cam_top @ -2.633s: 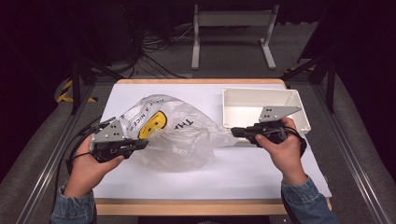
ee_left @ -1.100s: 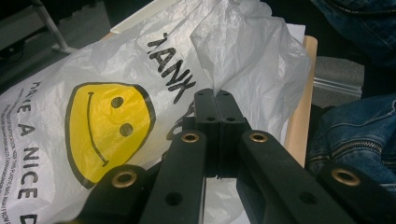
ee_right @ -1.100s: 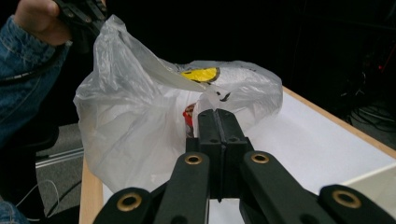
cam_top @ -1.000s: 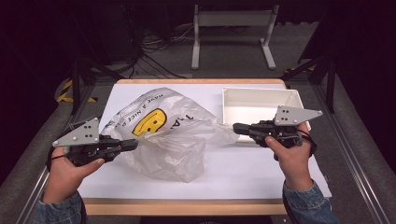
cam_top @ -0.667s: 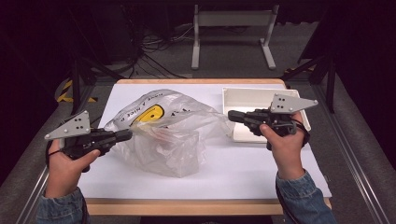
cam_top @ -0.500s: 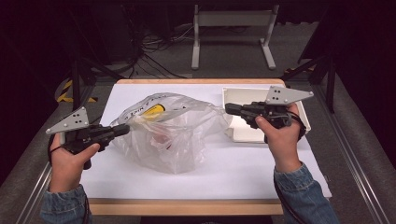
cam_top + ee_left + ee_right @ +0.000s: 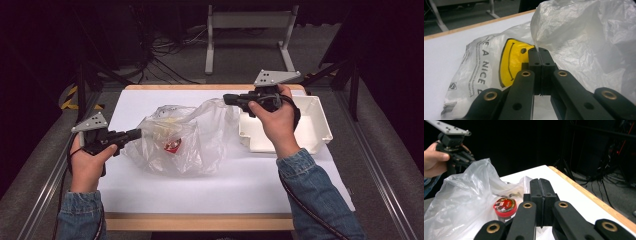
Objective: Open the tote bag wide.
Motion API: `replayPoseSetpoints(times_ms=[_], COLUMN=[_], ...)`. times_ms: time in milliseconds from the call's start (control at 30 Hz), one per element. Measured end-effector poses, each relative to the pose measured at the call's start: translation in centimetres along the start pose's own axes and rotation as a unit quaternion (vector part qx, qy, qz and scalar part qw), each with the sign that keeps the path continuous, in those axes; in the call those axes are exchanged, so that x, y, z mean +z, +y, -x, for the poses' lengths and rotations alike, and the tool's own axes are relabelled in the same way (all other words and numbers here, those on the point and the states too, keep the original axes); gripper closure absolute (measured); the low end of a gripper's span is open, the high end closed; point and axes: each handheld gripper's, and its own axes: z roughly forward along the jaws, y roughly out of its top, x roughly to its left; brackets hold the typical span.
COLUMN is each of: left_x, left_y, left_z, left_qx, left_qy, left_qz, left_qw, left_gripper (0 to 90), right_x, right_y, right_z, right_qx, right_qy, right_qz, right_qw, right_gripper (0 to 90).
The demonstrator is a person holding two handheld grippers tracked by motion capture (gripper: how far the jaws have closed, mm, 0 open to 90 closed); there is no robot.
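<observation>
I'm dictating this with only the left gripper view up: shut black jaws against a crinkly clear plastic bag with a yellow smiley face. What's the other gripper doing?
Observer: The right gripper is shut on the opposite edge of the clear plastic bag and holds that side lifted above the table.
Operator: Anything inside the bag?
Observer: Yes, a small round red tin lies inside it. The right gripper view shows it through the bag's opening.
Operator: What's beside the bag?
Observer: A white rectangular plastic tray sits on the table at the bag's right, partly under the right hand.
</observation>
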Motion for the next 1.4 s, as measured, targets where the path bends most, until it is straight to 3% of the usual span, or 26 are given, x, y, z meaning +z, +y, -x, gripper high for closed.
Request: replayPoseSetpoints(times_ms=[133,367,433,533,667,800,900,1067,1100,1167,1400], left_x=[0.2,0.4,0.4,0.3,0.3,0.3,0.3,0.4,0.4,0.4,0.3], left_y=[-0.5,-0.8,-0.9,-1.0,-1.0,-1.0,-1.0,-1.0,-1.0,-0.9,-1.0], left_z=[-0.7,-1.3,-1.3,-1.3,-1.4,-1.5,-1.4,-1.4,-1.4,-1.4,-1.5], left_qx=[-0.013,-0.02,-0.02,-0.025,-0.022,-0.022,-0.022,-0.021,-0.021,-0.019,-0.023], left_qy=[-0.001,0.0,0.0,0.003,0.004,0.006,0.006,0.003,0.003,0.003,0.003], left_qz=[0.0,-0.005,-0.004,-0.006,-0.009,-0.01,-0.01,-0.01,-0.01,-0.009,-0.006], left_qw=[0.9999,0.9998,0.9998,0.9997,0.9997,0.9997,0.9997,0.9997,0.9997,0.9998,0.9997], left_gripper=[90.0,90.0,90.0,90.0,90.0,90.0,90.0,90.0,90.0,90.0,90.0], right_x=[1.1,1.1,0.9,-0.2,-2.3,-4.5,-5.2,-4.2,-4.2,-2.8,0.1], right_y=[-0.2,-0.6,-0.6,-1.0,-1.7,-3.1,-5.0,-8.7,-8.7,-10.8,-13.4], right_z=[0.8,0.5,0.3,-0.5,-1.4,-1.8,-2.3,-3.1,-3.1,-3.3,-3.6], right_qx=[0.012,0.005,0.004,-0.002,-0.005,0.012,0.02,0.039,0.039,0.052,0.079], right_qy=[0.002,0.013,0.015,0.016,-0.01,-0.026,-0.037,-0.047,-0.047,-0.048,-0.043], right_qz=[-0.009,-0.013,-0.013,-0.013,0.01,0.029,0.012,-0.032,-0.032,-0.054,-0.085], right_qw=[0.9999,0.9998,0.9998,0.9998,0.9999,0.9992,0.999,0.9977,0.9977,0.9961,0.9923], right_gripper=[90.0,89.4,84.9,70.9,47.4,36.7,31.9,25.6,25.6,23.2,22.9])
